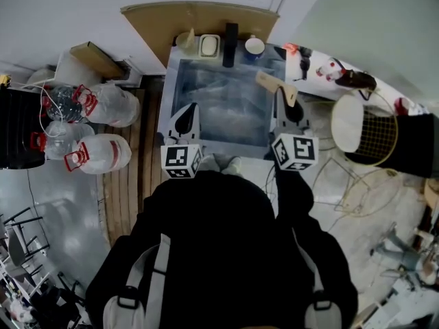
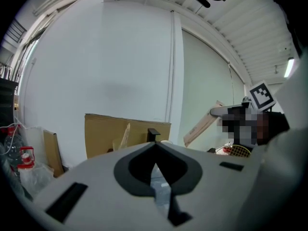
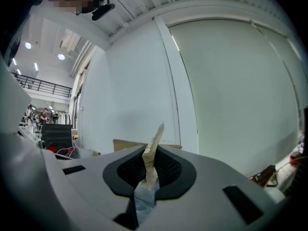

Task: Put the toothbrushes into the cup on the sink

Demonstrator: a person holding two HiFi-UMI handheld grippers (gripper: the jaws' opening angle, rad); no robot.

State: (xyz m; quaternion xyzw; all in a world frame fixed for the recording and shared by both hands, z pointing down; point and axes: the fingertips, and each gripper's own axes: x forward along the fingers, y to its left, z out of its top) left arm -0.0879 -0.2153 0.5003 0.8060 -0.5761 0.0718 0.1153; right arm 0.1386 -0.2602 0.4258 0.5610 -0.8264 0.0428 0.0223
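I stand over a steel sink (image 1: 180,88). On its back ledge are a white cup (image 1: 254,45), a black bottle (image 1: 230,44), a soap dish (image 1: 209,45) and a beige boxed toothbrush (image 1: 188,38) that stands upright. My right gripper (image 1: 282,96) is over the sink's right side, shut on another beige boxed toothbrush (image 1: 269,81); in the right gripper view that box (image 3: 155,141) sticks up from between the jaws (image 3: 148,163). Over the sink's front left, my left gripper (image 1: 191,112) holds nothing, and its jaws (image 2: 155,150) meet at the tips.
A cardboard sheet (image 1: 199,16) leans on the wall behind the sink. Large water jugs (image 1: 103,105) lie on wooden slats to the left. A wire basket (image 1: 378,134) and a white round lid (image 1: 348,123) are at the right, close to my right gripper.
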